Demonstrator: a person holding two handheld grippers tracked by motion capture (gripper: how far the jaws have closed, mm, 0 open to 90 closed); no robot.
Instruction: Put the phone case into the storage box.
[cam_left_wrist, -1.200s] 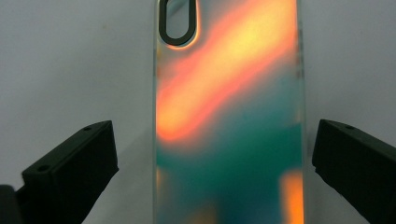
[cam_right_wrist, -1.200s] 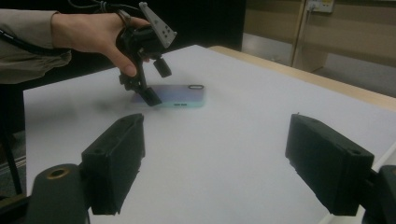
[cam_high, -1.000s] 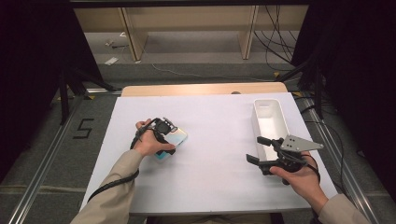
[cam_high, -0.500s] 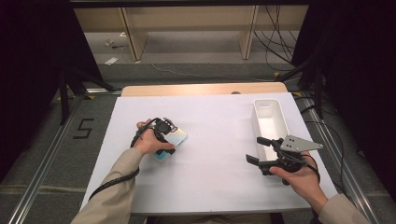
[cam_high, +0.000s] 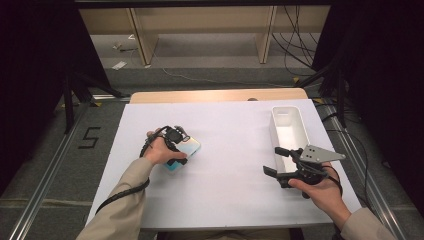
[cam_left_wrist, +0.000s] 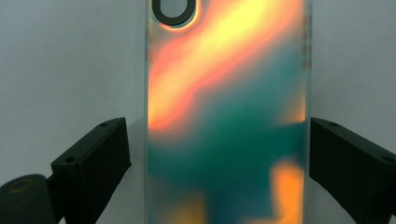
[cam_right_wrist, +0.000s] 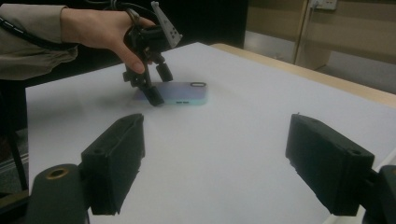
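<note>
My left claw (cam_left_wrist: 219, 154) straddles phone (cam_left_wrist: 226, 116) flat on counter (cam_high: 230, 150), jaws just closing, not yet pinching. Keep centred, squeeze both edges evenly. Right claw (cam_high: 277, 162) open, empty.

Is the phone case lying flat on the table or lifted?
Lying flat: the phone case rests on the white table, with the left gripper jaws just closing around it.

Beige sleeves (cam_high: 125, 200), black claws (cam_high: 281, 162) with coiled black cable (cam_high: 122, 194) and grey three-cornered plate (cam_high: 320, 154).
</note>
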